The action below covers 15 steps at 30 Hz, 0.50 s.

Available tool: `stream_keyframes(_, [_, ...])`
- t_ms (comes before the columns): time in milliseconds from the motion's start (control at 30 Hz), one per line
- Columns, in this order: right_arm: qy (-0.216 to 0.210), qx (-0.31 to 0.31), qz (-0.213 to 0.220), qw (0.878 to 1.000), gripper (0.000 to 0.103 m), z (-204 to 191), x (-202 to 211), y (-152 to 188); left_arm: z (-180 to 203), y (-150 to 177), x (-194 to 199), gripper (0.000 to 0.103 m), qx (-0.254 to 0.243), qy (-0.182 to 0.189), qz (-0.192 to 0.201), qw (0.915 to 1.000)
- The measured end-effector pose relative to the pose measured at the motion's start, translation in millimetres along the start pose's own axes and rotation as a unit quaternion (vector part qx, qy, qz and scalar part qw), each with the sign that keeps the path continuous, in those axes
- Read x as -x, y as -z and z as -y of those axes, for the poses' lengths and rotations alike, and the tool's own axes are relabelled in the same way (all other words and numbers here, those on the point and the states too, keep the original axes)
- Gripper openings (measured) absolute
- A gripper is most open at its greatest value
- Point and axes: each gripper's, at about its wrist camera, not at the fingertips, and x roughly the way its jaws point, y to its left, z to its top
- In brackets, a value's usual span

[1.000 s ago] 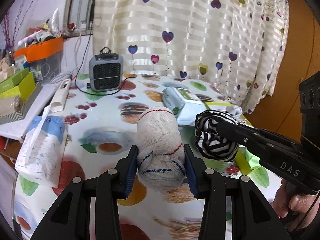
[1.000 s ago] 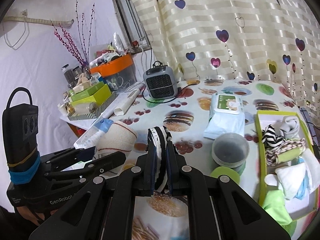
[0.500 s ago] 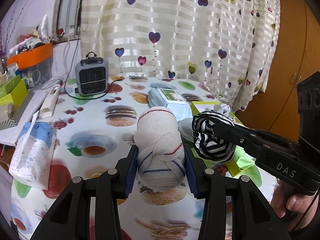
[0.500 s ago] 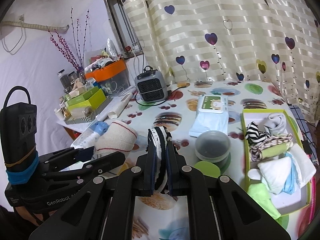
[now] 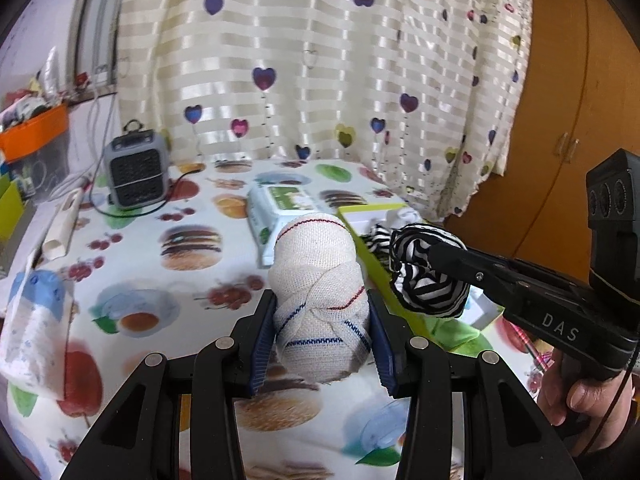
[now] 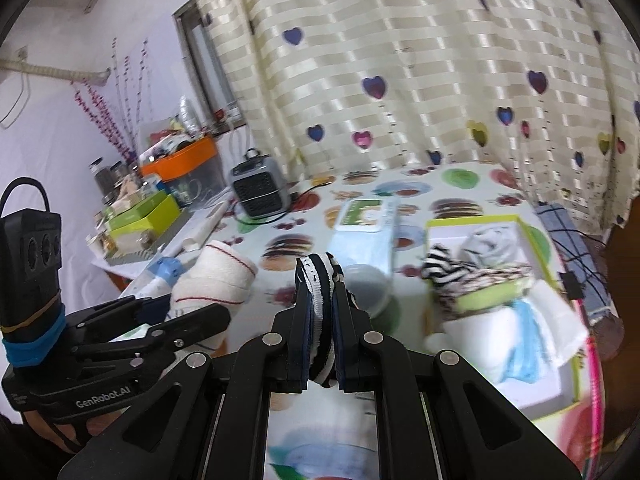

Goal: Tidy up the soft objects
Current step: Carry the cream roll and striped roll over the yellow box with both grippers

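Two bundles were mid-carry toward the green box [image 5: 374, 258]. Left view: the left hand-held gripper [image 5: 322, 334] clamped a knotted cream cloth roll [image 5: 318, 280] above the counter [image 5: 132, 264], long axis pointing away.

Right view: the right hand-held gripper [image 6: 321, 314], closed on a striped sock [image 6: 320, 280] standing upright, needed lowering over the box [image 6: 538, 240].

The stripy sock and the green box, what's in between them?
In the right wrist view, a grey lidded tub sits between the striped sock and the green box.
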Motion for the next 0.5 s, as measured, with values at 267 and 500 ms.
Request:
stream_keyframes(267, [0.045,-0.025,0.013,0.999,0.01,39.2,16.1,-3.8,26.9,-10.9,-17.9,0.042,-0.02,0.027,0.0,0.9994])
stream_keyframes(500, [0.088,-0.053,0.021,0.994,0.01,80.6,24.3,-4.6,45.0,-18.3,-38.9,0.042,-0.03,0.043,-0.008,0.9986])
